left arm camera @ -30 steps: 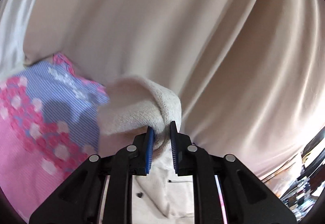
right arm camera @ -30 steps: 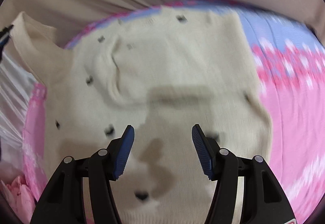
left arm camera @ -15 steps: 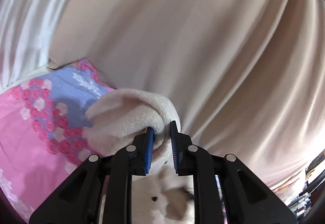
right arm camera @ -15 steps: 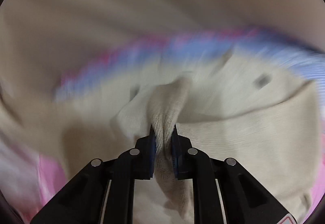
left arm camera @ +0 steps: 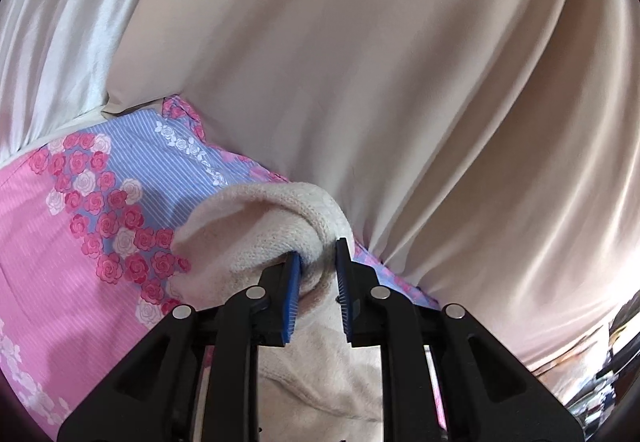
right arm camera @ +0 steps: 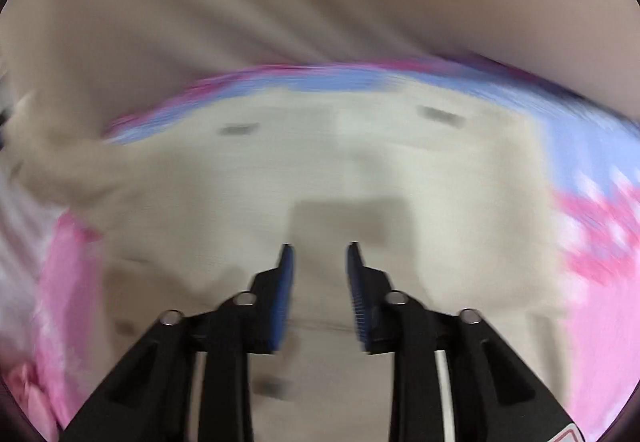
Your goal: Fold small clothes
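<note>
A beige curtain [left arm camera: 360,61] hangs in long folds across the back, with a paler satin panel [left arm camera: 68,41] at its left catching the light. Below it spreads a bedsheet [left arm camera: 52,242] in pink with a blue striped band of printed roses. Dim clutter [left arm camera: 612,354] shows at far right.

- The left gripper [left arm camera: 317,264] points forward and moderately downward, its black frame filling the lower middle of its view.
- Its blue-padded fingers [left arm camera: 291,294] stand close together, clamped on a bunched fold of the cream knit sweater [left arm camera: 264,226] that bulges out past the fingertips.
- The right gripper [right arm camera: 320,262] tilts steeply downward; its view is smeared by motion.
- Its blue fingers [right arm camera: 282,302] have just been opening a little, a narrow gap stands between them, and nothing is pinched there.
</note>
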Action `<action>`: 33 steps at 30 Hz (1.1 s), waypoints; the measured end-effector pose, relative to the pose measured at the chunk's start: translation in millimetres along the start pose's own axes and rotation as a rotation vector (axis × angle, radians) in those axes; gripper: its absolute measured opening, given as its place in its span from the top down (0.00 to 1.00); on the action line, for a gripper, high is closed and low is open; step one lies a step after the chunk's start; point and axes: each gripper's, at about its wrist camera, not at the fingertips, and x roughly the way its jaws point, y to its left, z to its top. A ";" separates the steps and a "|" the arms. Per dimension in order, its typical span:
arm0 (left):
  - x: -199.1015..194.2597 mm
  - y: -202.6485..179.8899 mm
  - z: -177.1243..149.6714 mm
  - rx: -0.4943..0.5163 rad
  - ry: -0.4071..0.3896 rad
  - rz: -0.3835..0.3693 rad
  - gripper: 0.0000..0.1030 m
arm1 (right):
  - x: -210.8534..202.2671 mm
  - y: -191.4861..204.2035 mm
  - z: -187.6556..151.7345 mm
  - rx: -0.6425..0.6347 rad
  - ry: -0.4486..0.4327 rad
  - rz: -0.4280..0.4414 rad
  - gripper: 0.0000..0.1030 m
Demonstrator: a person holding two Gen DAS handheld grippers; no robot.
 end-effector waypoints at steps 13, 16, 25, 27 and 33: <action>-0.4 -2.5 -15.9 -0.002 0.029 0.036 0.84 | -46.4 -118.9 -19.5 0.246 -0.032 -0.065 0.86; -0.8 -5.6 -19.0 0.016 0.035 0.040 0.84 | -7.5 -84.2 21.0 0.099 0.011 -0.032 0.89; 3.7 -22.8 -26.8 0.087 0.074 0.022 0.85 | 0.2 -86.8 52.6 0.183 0.001 -0.110 0.81; 9.8 -42.9 -31.3 0.162 0.075 0.004 0.85 | -18.0 -77.9 45.0 0.166 -0.025 -0.071 0.76; 54.5 -117.5 -105.9 0.521 0.254 -0.070 0.53 | -48.9 -88.4 21.4 0.174 -0.051 -0.105 0.62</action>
